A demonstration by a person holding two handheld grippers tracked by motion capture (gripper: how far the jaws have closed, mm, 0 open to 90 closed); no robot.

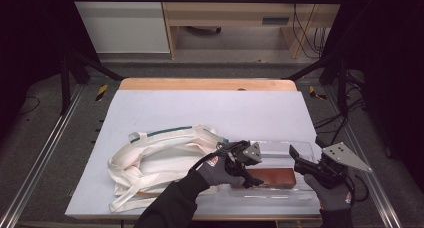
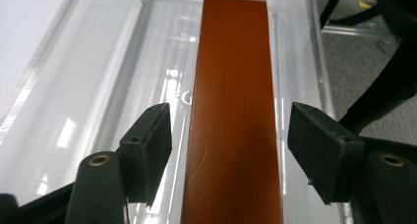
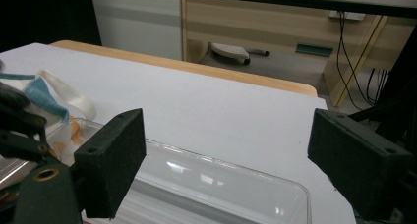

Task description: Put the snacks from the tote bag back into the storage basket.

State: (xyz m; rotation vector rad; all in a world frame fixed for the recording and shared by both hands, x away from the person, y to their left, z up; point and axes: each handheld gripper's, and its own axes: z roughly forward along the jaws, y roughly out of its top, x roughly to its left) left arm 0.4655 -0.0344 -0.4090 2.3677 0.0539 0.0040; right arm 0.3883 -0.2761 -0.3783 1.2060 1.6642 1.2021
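**Brown block between spread jaws**

The long reddish-brown rectangular block lies inside a clear plastic tray on the white surface. The left tool hovers over it, jaws apart on either side. The right tool stands open at the tray's far end. A cream cloth bag lies beside.

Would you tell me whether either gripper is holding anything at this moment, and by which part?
Nothing is held. The left gripper stands open astride the brown slab in the clear tray; the right gripper is open above the tray's end.
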